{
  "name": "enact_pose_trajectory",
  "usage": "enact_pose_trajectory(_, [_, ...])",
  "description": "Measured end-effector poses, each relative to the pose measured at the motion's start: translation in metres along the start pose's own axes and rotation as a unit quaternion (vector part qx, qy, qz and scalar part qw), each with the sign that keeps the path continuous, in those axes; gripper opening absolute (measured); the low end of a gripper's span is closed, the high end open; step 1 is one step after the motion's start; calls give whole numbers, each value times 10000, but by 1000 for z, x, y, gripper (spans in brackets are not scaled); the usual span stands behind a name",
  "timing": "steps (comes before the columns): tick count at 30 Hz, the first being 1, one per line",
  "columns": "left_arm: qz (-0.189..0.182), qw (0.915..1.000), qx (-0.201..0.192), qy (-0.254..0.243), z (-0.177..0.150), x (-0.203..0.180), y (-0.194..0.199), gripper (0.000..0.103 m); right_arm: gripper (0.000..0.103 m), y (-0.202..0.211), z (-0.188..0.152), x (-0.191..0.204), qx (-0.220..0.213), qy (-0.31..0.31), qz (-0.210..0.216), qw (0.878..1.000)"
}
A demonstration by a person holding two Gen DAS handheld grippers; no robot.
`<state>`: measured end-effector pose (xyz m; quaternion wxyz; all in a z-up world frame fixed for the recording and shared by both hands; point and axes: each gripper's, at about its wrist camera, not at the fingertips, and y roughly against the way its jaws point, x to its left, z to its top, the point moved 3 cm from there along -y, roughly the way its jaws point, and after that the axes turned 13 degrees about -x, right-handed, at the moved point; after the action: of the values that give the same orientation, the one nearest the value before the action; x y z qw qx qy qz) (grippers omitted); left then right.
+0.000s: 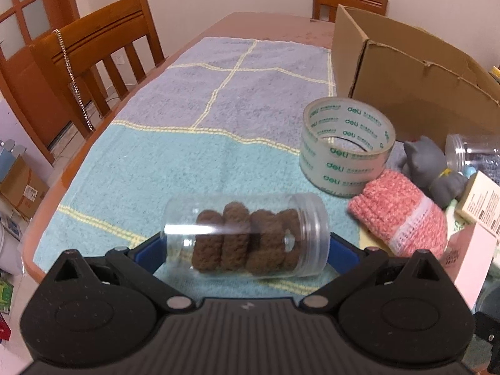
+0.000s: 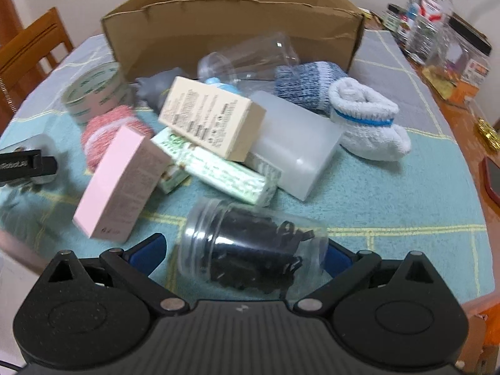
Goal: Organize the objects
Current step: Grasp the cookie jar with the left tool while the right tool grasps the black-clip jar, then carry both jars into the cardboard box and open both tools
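Left hand-held gripper (image 1: pixel 247 247): a clear jar of brown rings (image 1: pixel 247 239) lies crosswise between its blue fingers (image 1: pixel 342 254), lid end to the right, both pads at or against the jar ends; it appears clamped and held just above the towel (image 1: pixel 187 143), probably end-to-end because the smooth round wall would slip sideways. Right hand-held gripper (image 2: pixel 243 251): a second clear jar with dark contents (image 2: pixel 250 251) sits the same way, threaded mouth to the left, jaws closed to the jar's length; the contents look like small black clips, but blur prevents a firm reading. Both jars are low over the near edge of the desk (image 1: pixel 275 22), well short of the cardboard box (image 2: pixel 234 22), which stands open at the far side and is the likely destination. Between lies the unsorted pile: pink carton (image 2: pixel 122 181), cream carton (image 2: pixel 212 118), green-printed carton (image 2: pixel 225 172), frosted plastic case (image 2: pixel 297 147), white sock (image 2: pixel 365 122), blue knit sock (image 2: pixel 307 84), pink knit sock (image 1: pixel 403 218), tape roll (image 1: pixel 345 143), grey toy figure (image 1: pixel 434 168), and 1 empty clear jar (image 2: pixel 250 59). Hidden: the box interior, the pad contact faces behind the jar walls, and most of the grey toy.
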<state>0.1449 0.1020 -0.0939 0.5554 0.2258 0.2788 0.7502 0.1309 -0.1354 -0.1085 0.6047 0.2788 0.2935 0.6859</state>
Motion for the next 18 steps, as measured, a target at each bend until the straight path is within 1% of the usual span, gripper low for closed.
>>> enact_pose_trajectory(6, [67, 9994, -159, -297, 1, -2, 1, 101, 103, 3, 1, -11, 11, -188, -153, 9997])
enact_pose_trajectory(8, [-8, 9991, -172, -399, 1, -5, 0, 100, 103, 3, 2, -12, 42, -284, -145, 9995])
enact_pose_trajectory(9, [-67, 9989, -156, -443, 1, -6, -1, 99, 101, 2, 2, -11, 80, -298, -144, 9994])
enact_pose_trajectory(11, [-102, 9985, -136, -523, 2, -7, -2, 97, 95, 1, 2, -10, 171, -268, -175, 9993])
enact_pose_trajectory(13, [-169, 9980, -129, -598, 2, -7, -2, 93, 91, 1, 2, -9, 240, -234, -194, 9993])
enact_pose_trajectory(17, [-392, 9973, -15, -626, 5, -4, -4, 92, 85, 1, 3, -11, 382, -293, -59, 9988])
enact_pose_trajectory(18, [-452, 9970, 23, -625, 6, -4, -5, 92, 85, 0, 3, -11, 417, -293, -18, 9987])
